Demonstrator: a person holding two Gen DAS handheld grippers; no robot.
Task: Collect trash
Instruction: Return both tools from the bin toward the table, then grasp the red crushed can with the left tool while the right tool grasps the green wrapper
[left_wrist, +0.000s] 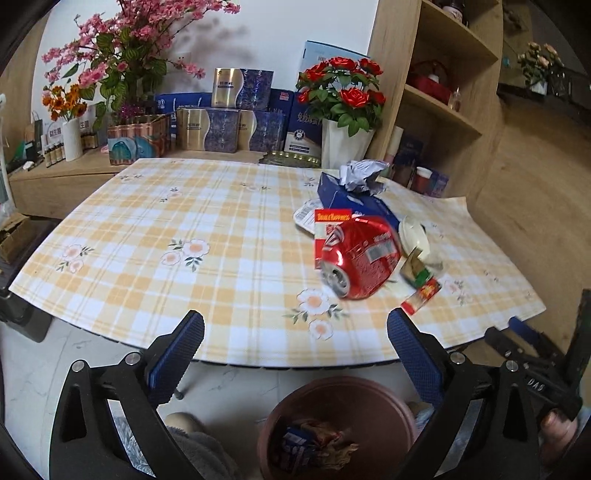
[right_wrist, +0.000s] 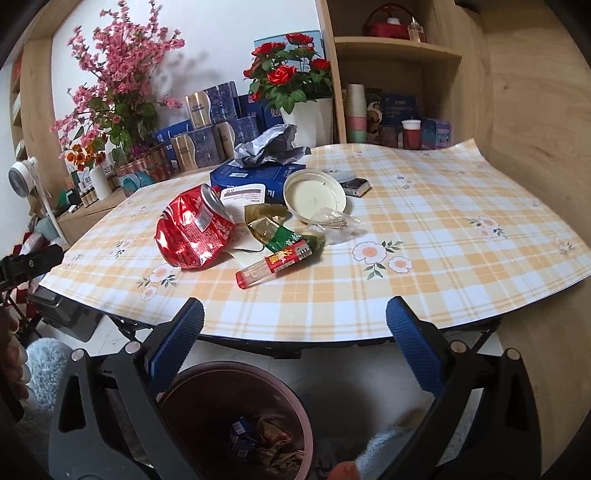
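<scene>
A crushed red can (left_wrist: 360, 258) (right_wrist: 195, 230) lies on the checked tablecloth (left_wrist: 184, 221) (right_wrist: 424, 229), with a red lighter (right_wrist: 275, 265) (left_wrist: 421, 293), green and gold wrappers (right_wrist: 284, 230), a white lid (right_wrist: 316, 196) (left_wrist: 415, 234), a small bag of screws (right_wrist: 334, 221), a blue box (right_wrist: 255, 177) (left_wrist: 354, 201) and crumpled grey paper (right_wrist: 267, 147) (left_wrist: 364, 173) beside it. A brown bin (left_wrist: 340, 424) (right_wrist: 236, 413) with scraps inside stands on the floor under the table's near edge. My left gripper (left_wrist: 295, 332) is open and empty above the bin. My right gripper (right_wrist: 295, 321) is also open and empty, near the table edge.
Flower pots (left_wrist: 347, 122), blue and gold gift boxes (left_wrist: 225, 125) and small bottles line the sideboard behind the table. A wooden shelf unit (left_wrist: 443, 92) (right_wrist: 399, 74) stands at the right. A small dark box (right_wrist: 354, 186) lies behind the lid. Grey fluffy slippers (left_wrist: 192, 443) show by the bin.
</scene>
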